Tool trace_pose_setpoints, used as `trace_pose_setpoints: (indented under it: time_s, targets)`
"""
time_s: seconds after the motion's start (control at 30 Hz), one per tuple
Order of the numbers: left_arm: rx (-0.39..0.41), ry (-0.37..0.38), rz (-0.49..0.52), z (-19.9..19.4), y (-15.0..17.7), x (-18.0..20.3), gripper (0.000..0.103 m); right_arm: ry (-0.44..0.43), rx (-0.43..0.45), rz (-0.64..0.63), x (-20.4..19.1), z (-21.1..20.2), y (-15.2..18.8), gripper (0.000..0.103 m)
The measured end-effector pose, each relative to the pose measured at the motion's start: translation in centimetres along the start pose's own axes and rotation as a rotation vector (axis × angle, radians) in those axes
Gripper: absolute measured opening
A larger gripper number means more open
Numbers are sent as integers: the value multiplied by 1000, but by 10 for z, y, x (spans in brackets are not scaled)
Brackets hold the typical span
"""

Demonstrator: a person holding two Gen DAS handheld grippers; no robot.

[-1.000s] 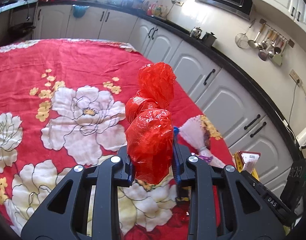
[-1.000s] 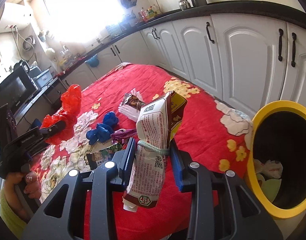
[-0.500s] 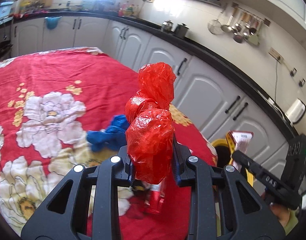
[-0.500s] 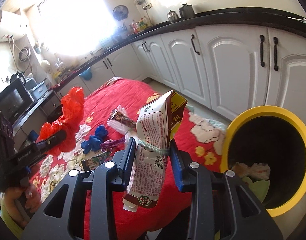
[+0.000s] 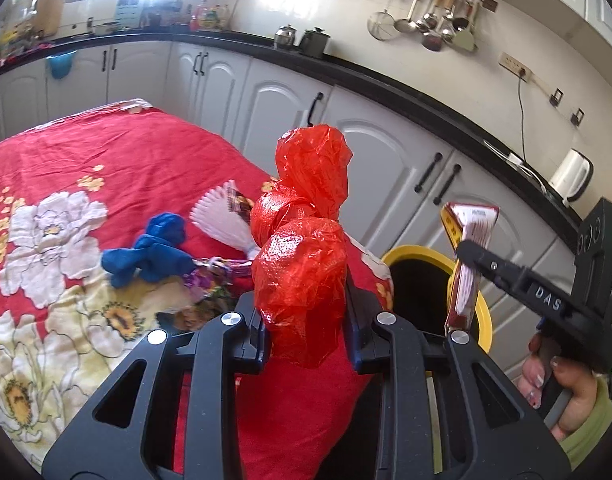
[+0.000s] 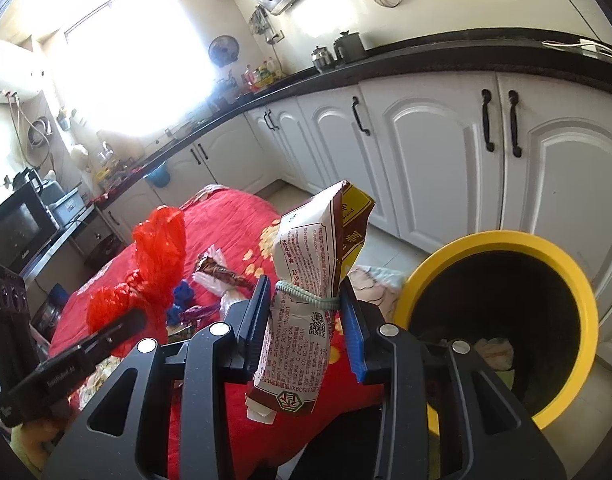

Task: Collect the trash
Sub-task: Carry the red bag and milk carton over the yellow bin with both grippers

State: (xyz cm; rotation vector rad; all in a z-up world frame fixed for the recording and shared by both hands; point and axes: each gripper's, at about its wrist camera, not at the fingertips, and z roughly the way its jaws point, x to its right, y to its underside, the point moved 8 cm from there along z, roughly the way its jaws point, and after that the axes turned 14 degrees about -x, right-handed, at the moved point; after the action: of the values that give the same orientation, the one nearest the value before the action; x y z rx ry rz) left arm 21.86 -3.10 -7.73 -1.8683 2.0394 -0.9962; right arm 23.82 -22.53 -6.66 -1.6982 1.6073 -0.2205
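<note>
Left gripper point(image 5: 306, 320) clamps an upright red plastic bag point(image 5: 306, 248), long axis vertical. Right gripper point(image 6: 306, 320) clamps a tied snack packet point(image 6: 306, 312), upright, top leaning right. Both now sit nearer the yellow-rimmed bin point(image 6: 505, 248) than a second ago, off the red cloth's point(image 5: 106, 152) edge.

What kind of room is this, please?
Most likely a home kitchen: white cabinets under a dark counter, ladles hanging on the wall, and a microwave.

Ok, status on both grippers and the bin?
Left gripper shut on red bag. Right gripper shut on snack packet. Yellow bin open, nothing blocking.
</note>
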Motion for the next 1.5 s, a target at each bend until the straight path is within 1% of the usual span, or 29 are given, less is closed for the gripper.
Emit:
trace_pose_setpoints:
  time_s: [0.47,0.8,1.1,1.37,1.5]
  targets:
    - [-17,21,89,11,6,47,21,48,48,23,44,-27,-9,33]
    - [-48,41,160,30,12,84,21,88,70,67,82,-41,-11,33]
    - [-80,51,206,51,16,114,21,118,78,99,107,-46,-7,33]
    - [-105,50,230,70,18,130,21,149,76,127,128,-47,-1,33]
    - [-119,49,243,80,19,136,21,162,59,143,140,-42,3,33]
